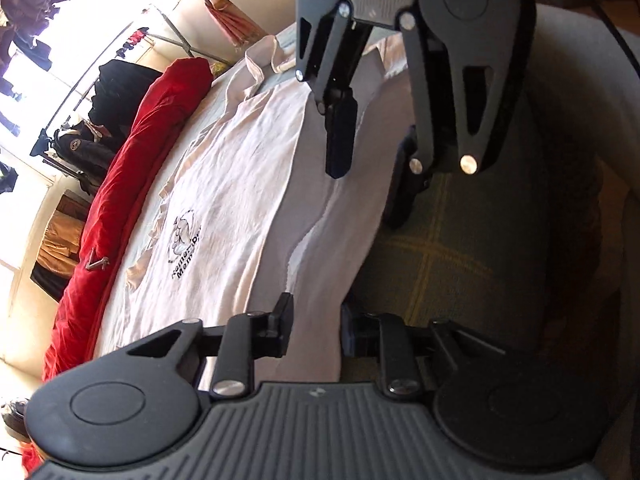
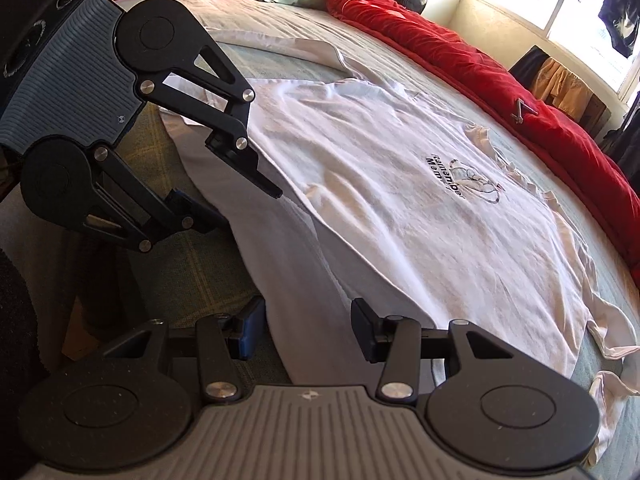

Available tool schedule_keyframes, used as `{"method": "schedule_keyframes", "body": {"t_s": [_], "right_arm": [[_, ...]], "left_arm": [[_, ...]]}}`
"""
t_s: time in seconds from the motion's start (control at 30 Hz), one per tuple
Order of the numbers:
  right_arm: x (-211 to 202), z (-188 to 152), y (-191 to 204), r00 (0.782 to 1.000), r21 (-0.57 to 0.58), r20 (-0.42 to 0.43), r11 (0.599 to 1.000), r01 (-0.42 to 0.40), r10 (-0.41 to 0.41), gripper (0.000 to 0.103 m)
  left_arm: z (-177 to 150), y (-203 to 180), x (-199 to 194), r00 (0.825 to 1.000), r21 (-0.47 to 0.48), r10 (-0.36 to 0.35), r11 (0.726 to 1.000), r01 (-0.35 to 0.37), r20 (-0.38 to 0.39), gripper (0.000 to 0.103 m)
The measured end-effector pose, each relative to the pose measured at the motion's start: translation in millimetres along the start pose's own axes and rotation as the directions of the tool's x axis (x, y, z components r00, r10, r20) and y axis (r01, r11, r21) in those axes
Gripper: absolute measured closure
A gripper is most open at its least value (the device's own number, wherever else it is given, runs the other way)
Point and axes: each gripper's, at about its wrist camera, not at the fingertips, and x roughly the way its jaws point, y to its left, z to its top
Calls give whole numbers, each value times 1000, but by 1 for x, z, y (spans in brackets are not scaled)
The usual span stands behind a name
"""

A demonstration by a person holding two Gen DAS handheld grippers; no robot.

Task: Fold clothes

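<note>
A white T-shirt [image 1: 240, 200] [image 2: 380, 208] with a black chest print [image 2: 464, 178] lies spread flat on the bed. Its bottom hem runs along the near side of the bed. My left gripper [image 1: 317, 330] hovers at that hem with the fabric edge in the gap between its fingers; the pads stand apart from the cloth. The right wrist view shows it [image 2: 240, 204] at the left. Farther along the same hem, my right gripper [image 2: 308, 332] [image 1: 366, 192] also straddles the edge, its jaws apart and not pressing the cloth.
A long red quilt [image 1: 120, 200] [image 2: 480, 64] lies rolled along the far side of the bed, with a small metal piece [image 2: 520, 110] on it. A green plaid sheet [image 1: 440, 248] covers the mattress. Clothes hang on a rack [image 1: 108, 92] by the bright window.
</note>
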Motion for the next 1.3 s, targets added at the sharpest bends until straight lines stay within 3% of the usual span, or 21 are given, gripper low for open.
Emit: {"method": "schedule_keyframes", "body": {"t_s": [0.1,0.13,0.17,0.2,0.27,0.4,0.53,0.63,0.7,0.77,0.83,0.9,0.97,1.03,1.1,1.2,1.23,1.3], "right_arm": [[6,1,13,1000,-44,3,999,12,-12,60],[7,1,18,999,-68,3,997,37,-37,73],[8,1,22,998,-93,4,993,66,-66,97],[6,2,23,997,-108,7,991,78,-78,101],[0,3,25,995,-134,16,986,96,-95,101],[-13,11,14,999,-93,-35,995,-19,16,101],[-4,7,1,985,21,-101,990,-140,141,96],[-12,1,1,968,58,-108,973,-222,227,90],[-29,-1,-1,968,53,-77,970,-237,240,89],[-47,1,-17,974,92,-18,971,-221,224,85],[-57,3,-44,986,180,54,970,-165,158,71],[-52,4,-71,995,291,86,953,-80,57,59],[-31,-1,-92,997,391,77,920,-19,-12,55],[-3,-11,-102,998,455,34,890,33,-54,55],[-2,-27,-97,996,473,2,878,73,-84,55],[-4,-53,-88,991,491,-46,861,132,-125,45],[-5,-62,-85,988,497,-62,855,151,-139,35],[-23,-88,-81,987,537,-88,828,161,-134,31]], "left_arm": [[2,-2,3,1000,-44,-7,999,7,-6,103],[2,2,2,1000,-79,-14,997,14,-2,103],[1,6,-1,1000,-111,-26,993,26,5,103],[-1,10,-4,999,-138,-39,990,40,13,103],[-2,18,-14,997,-165,-77,983,81,27,103],[-3,30,-26,989,-192,-145,970,147,28,103],[-10,28,-27,980,-208,-199,958,195,3,103],[-18,23,-41,964,-198,-267,944,264,12,94],[-27,27,-57,955,-198,-295,934,296,36,91],[-34,41,-66,966,-234,-256,937,258,41,91],[-43,63,-66,983,-320,-179,930,182,41,91],[-55,86,-54,996,-450,-92,889,89,15,88],[-71,108,-29,998,-595,-53,803,17,-42,85],[-88,115,-10,996,-680,-63,733,9,-56,85],[-110,114,1,992,-753,-91,658,-2,-82,84],[-131,103,-17,994,-790,-74,613,-17,-79,81],[-137,99,-25,995,-799,-66,601,-23,-78,81],[-146,93,-36,994,-806,-69,590,-33,-90,76]]}}
